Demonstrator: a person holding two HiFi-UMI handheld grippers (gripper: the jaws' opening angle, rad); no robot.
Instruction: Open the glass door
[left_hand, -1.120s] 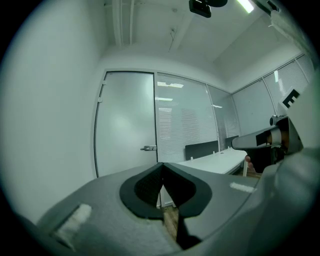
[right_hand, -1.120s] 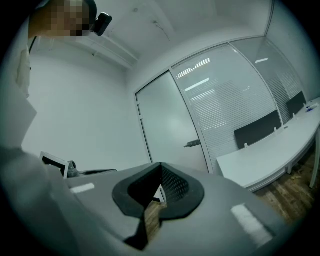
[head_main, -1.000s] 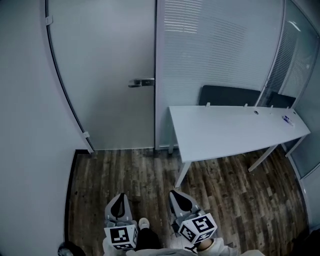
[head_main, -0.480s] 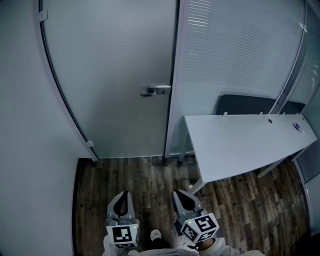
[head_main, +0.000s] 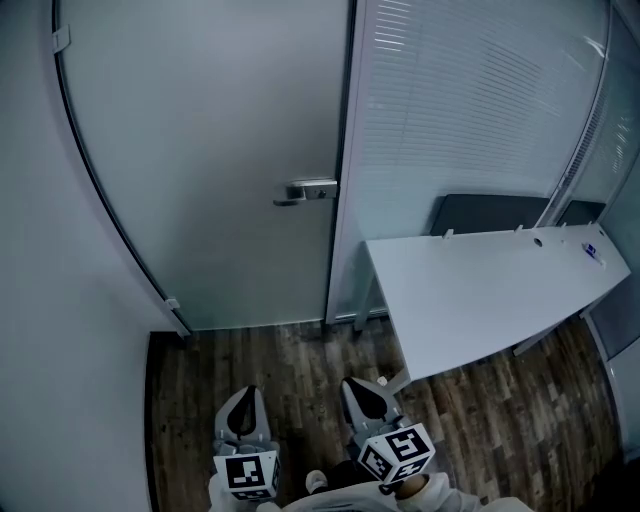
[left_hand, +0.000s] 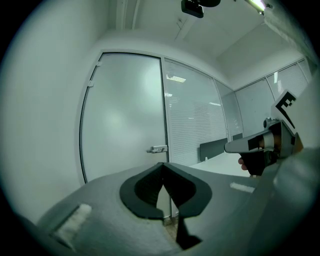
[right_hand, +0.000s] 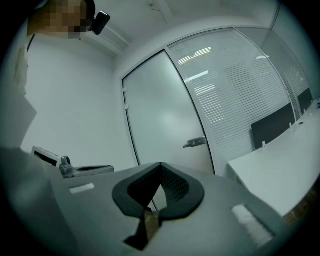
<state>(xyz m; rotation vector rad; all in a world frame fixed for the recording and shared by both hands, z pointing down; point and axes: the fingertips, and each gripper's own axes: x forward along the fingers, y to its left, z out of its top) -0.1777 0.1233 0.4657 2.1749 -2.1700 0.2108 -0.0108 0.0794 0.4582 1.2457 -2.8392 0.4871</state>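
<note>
The frosted glass door (head_main: 220, 170) stands closed ahead, with a metal lever handle (head_main: 306, 190) at its right edge. The left gripper view shows the door (left_hand: 125, 115) and its handle (left_hand: 157, 149) straight ahead, and in the right gripper view the door (right_hand: 160, 115) and handle (right_hand: 195, 142) lie ahead too. My left gripper (head_main: 248, 393) and right gripper (head_main: 355, 385) are held side by side low over the floor, well short of the door. Both are shut and hold nothing. The left gripper (left_hand: 162, 164) and the right gripper (right_hand: 160, 164) point roughly level at the door.
A glass wall with blinds (head_main: 470, 100) runs right of the door. A white desk (head_main: 490, 290) stands against it at the right, with a dark panel (head_main: 490, 213) behind it. A plain wall (head_main: 60, 330) closes the left side. Dark wood floor (head_main: 290, 360) lies between me and the door.
The view has closed in on the door, so the door and handle look larger and more central. Both grippers came forward together, still shut and side by side.
</note>
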